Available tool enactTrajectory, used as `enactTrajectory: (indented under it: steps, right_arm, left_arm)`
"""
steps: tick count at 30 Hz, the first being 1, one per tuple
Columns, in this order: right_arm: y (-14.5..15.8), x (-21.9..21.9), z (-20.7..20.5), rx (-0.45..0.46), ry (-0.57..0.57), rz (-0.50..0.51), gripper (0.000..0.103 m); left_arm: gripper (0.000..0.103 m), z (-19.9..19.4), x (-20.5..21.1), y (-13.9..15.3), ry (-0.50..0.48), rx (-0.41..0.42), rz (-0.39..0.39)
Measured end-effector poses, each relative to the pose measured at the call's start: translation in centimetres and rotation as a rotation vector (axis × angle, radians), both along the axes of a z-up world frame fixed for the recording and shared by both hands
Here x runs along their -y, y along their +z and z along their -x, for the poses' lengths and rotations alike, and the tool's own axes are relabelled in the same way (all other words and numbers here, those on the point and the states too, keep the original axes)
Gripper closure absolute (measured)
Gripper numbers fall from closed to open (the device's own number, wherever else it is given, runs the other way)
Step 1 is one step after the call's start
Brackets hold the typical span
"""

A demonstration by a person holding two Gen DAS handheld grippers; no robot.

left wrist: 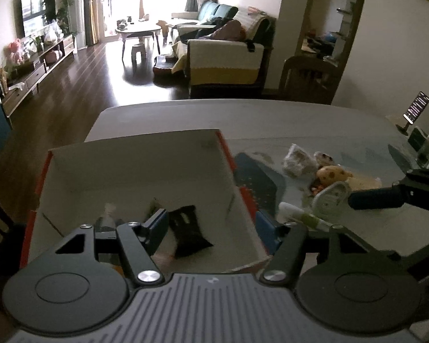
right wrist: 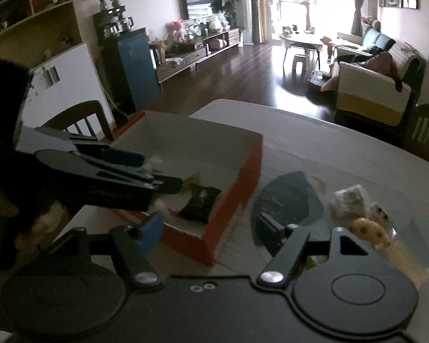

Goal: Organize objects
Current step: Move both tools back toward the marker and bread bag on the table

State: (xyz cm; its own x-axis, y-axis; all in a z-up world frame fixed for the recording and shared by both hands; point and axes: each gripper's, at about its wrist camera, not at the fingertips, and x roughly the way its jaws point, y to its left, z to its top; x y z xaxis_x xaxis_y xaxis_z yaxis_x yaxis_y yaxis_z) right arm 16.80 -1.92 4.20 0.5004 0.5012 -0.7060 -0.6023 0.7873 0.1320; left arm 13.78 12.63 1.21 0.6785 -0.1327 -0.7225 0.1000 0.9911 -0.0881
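Left gripper [left wrist: 211,223]: jaws apart, empty, over orange-sided white cardboard box [left wrist: 134,171].
Right gripper [right wrist: 208,228]: jaws apart, empty.
Speckled tan toy [right wrist: 370,230]: lower right, nearer right gripper.

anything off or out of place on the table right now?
No spill or damage visible. The box holds a black packet, lying tilted. Several things remain loose on the table beside it: a crumpled wrapper, a spotted yellow toy and a white plug. Both tongs are open and empty.

I'm looking close down over the box [left wrist: 134,177] from my left wrist; my right wrist is facing it [right wrist: 203,154] from beside, both sharing the table [left wrist: 271,120]
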Motion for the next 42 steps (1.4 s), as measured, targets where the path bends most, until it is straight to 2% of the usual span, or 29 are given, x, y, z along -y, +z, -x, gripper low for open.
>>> enactTrajectory:
  steps: [3,9,12,19,24,28,37,42]
  right_arm:
    - [-0.1,1.9,0.0,0.001,-0.02,-0.009,0.025]
    - [-0.4,5.7,-0.2,-0.005,-0.072,-0.007,0.022]
    - [-0.8,7.8,-0.4,-0.008,-0.093,-0.003,0.022]
    - [-1.9,13.8,-0.6,-0.001,-0.165,0.007,0.021]
    - [-3.1,17.7,-1.2,-0.004,-0.189,0.025,0.021]
    - [-4.1,19.9,-1.8,0.009,-0.21,0.067,0.021]
    - [-7.3,23.8,-4.8,0.011,-0.217,0.142,0.021]
    - [-9.6,25.0,-7.3,-0.011,-0.19,0.179,0.021]
  left_arm:
    - [0.029,0.5,1.4,0.1,-0.002,0.01,-0.001]
    - [0.029,1.3,4.5,-0.1,0.003,0.028,-0.006]
    - [0.021,1.5,6.4,-0.1,0.001,0.044,-0.02]
    - [0.018,2.0,10.6,-0.8,-0.021,0.059,-0.024]
    - [0.016,1.7,13.1,-1.9,-0.031,0.03,-0.004]
    - [0.002,1.1,14.8,-3.1,-0.009,0.012,0.003]
    - [0.0,-0.5,17.9,-6.2,0.077,0.006,-0.016]
    - [0.0,-2.5,19.5,-8.2,0.076,-0.077,-0.002]
